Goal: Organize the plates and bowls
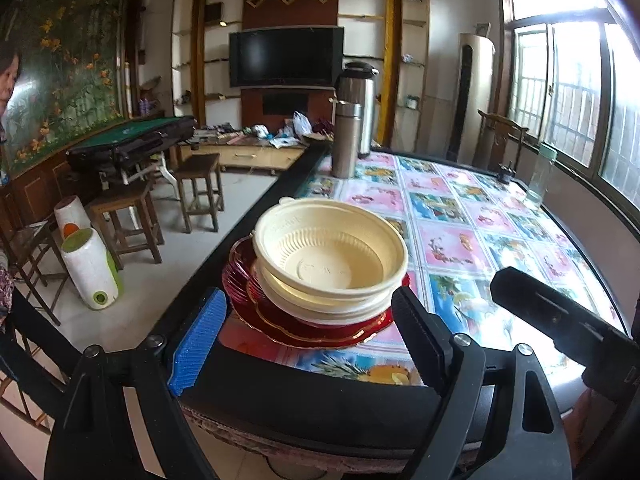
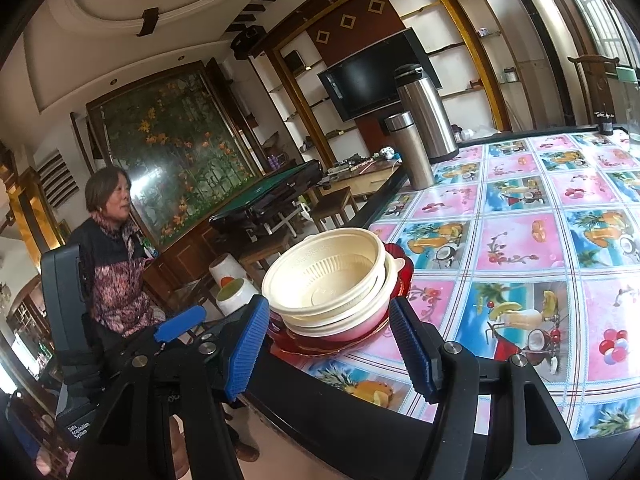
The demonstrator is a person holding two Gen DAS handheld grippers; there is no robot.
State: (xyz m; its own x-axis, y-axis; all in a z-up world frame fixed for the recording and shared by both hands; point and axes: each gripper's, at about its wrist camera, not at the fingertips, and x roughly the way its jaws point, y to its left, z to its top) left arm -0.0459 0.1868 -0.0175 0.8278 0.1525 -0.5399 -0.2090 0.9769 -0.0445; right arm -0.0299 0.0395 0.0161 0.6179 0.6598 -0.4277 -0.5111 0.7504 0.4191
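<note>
Several cream plastic bowls (image 1: pixel 328 256) are nested together on a stack of red glass plates (image 1: pixel 280 322) with gold rims, near the table's left edge. My left gripper (image 1: pixel 310 296) is open, and its fingertips frame the stack from the near side without touching it. In the right wrist view the same bowls (image 2: pixel 332 276) sit tilted on the red plates (image 2: pixel 304 344). My right gripper (image 2: pixel 330 308) is open too, a blue pad on each side of the stack and nothing held. The left gripper's blue pad (image 2: pixel 180 322) shows lower left.
The table (image 1: pixel 460 240) has a fruit-pattern cloth and a black rim. A steel flask (image 1: pixel 346 140) and a steel thermos pot (image 1: pixel 360 96) stand at its far left, a clear jar (image 1: pixel 542 176) at far right. Wooden stools (image 1: pixel 128 220) and a seated person (image 2: pixel 116 264) are left.
</note>
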